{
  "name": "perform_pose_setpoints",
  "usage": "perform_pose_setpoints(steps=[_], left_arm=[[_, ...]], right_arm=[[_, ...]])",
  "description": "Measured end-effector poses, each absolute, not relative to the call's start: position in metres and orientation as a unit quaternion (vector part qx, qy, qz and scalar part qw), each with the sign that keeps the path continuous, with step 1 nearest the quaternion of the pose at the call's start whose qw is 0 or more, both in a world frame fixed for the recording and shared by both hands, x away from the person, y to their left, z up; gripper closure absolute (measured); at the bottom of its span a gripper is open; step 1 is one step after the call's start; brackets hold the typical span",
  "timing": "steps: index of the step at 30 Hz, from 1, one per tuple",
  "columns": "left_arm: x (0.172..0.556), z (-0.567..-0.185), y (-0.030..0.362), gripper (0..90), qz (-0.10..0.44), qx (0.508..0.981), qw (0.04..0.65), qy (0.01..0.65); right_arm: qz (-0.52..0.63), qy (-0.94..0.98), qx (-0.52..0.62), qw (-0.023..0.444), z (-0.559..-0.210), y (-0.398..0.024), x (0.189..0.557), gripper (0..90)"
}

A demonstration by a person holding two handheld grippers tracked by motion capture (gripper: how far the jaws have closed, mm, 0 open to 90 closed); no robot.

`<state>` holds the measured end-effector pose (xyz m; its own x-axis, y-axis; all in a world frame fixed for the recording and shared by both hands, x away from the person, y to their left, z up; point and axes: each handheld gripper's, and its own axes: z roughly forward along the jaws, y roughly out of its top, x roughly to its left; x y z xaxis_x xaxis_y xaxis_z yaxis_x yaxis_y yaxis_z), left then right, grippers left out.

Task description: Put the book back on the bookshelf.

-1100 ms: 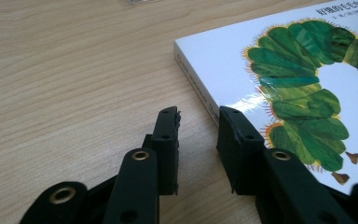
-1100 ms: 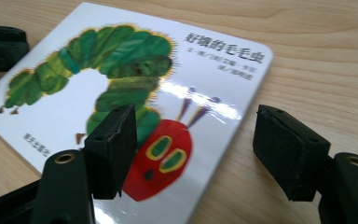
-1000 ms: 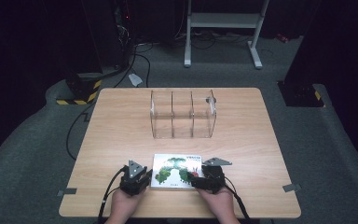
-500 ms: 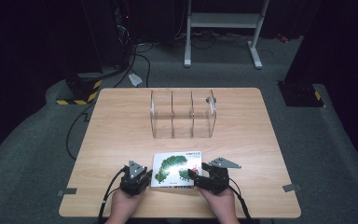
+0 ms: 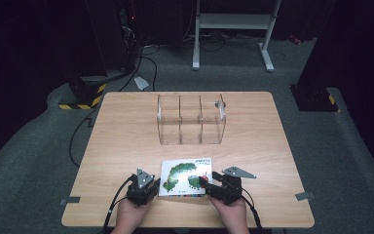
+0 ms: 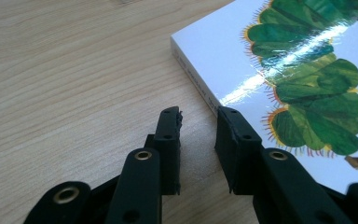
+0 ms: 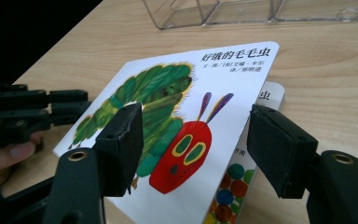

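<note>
One glossy book (image 5: 184, 176), green caterpillar cover, open

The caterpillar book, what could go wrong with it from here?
1. The book's front cover is lifted, and the right claw, whose jaws have just been closing, straddles it without gripping; it may pinch the cover alone and bend it.
2. The left claw is nearly shut at the spine edge, holding nothing, so the book could slide on the table.

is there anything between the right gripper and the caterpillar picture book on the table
Nothing visible. The right gripper already straddles the caterpillar picture book's lifted front cover, its jaws having just been closing without yet pressing it. The left gripper sits at the book's other edge.
</note>
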<state>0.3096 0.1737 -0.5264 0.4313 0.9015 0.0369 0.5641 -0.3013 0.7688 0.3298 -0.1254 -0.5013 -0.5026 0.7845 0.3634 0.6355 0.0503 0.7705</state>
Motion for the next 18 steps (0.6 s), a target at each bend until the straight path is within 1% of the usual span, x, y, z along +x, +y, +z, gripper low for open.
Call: perform_pose_setpoints(steps=[6, 9, 12, 18], left_arm=[[0.308, -0.527, 0.173, 69.0, 0.242, 0.772, 0.351, 0.471], [0.308, -0.527, 0.173, 69.0, 0.241, 0.773, 0.351, 0.471], [0.308, -0.527, 0.173, 69.0, 0.241, 0.773, 0.351, 0.469], [0.308, -0.526, 0.173, 68.6, 0.241, 0.774, 0.350, 0.469]], right_arm=[[0.483, 0.714, 0.499, 0.081, -0.499, -0.122, 0.344, 36.6], [0.483, 0.714, 0.501, 0.083, -0.497, -0.121, 0.344, 36.8], [0.486, 0.716, 0.497, 0.068, -0.498, -0.123, 0.339, 38.9], [0.475, 0.729, 0.489, 0.064, -0.501, -0.124, 0.335, 41.8]])
